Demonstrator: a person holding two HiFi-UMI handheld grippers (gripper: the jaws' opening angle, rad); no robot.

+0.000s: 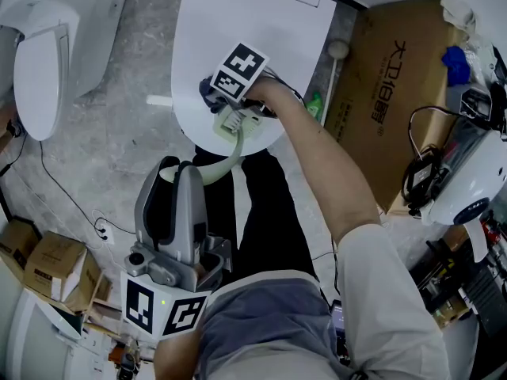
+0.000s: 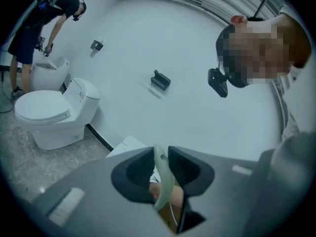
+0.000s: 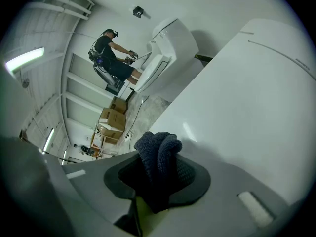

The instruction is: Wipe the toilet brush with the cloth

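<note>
Over the front rim of the closed toilet (image 1: 261,22), the largest thing in the head view, both tools meet, probably because the lid gives a steady backing close under the work. Right of it lies a flat box (image 1: 396,93), and a second toilet (image 1: 47,54) stands well apart at upper left, so the bare floor (image 1: 119,133) on the left is the only wide room for swinging. The person's legs fill the space below the rim. The left gripper (image 2: 162,168) sits low and near the body, its jaws clamped on the thin pale-green handle of the brush (image 1: 215,163), which arcs up toward the lid edge. Gripping the tail end leaves the rest of the shaft free for wiping, I judge. The right gripper (image 3: 157,176) is at the brush's far end, jaws closed on the dark cloth (image 3: 159,154), whose bunched fold pokes out past the pads as the working face. Whether cloth and brush touch is unclear. A stroke down the handle toward the left gripper looks unobstructed, though the lid rim lies close beneath.
</note>
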